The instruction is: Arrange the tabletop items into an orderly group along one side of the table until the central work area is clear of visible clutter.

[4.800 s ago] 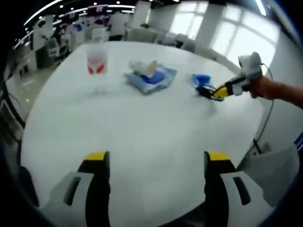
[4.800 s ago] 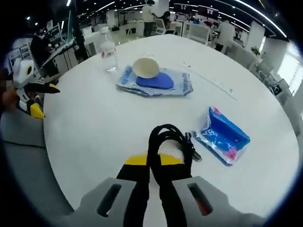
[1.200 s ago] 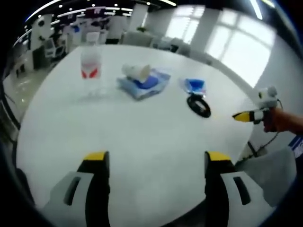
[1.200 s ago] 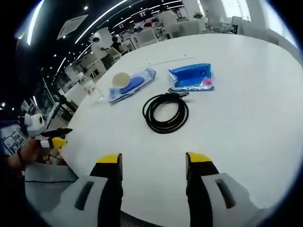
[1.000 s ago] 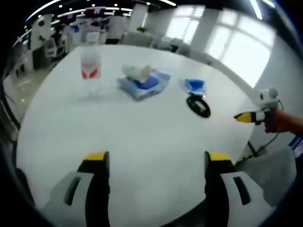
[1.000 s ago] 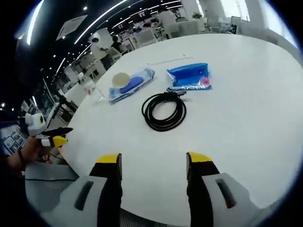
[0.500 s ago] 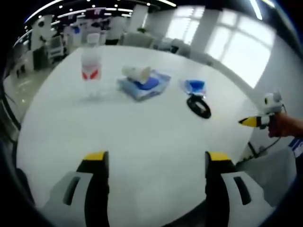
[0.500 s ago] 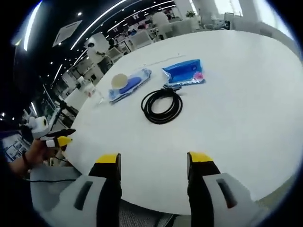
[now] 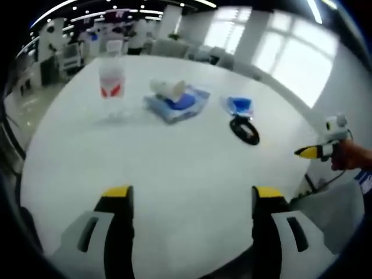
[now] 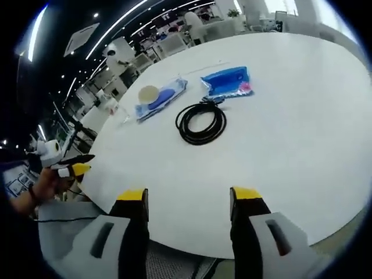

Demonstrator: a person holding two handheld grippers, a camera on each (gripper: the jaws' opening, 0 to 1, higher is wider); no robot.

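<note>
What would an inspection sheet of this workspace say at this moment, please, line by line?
Surface: white round table, bare in the near part.
Job's things: water bottle standing upright; paper cup lying on a blue-and-white pack; smaller blue pack; all toward the far side in the left gripper view.
Clutter: nothing seen besides these.
Grippers: left gripper open, holding nothing; right gripper open, holding nothing; both back at the table's near edge.
Cables: black coiled cable lying flat beside the smaller blue pack; whether they touch, I cannot tell.
Surroundings: open office with chairs, ceiling lights and bright windows.
</note>
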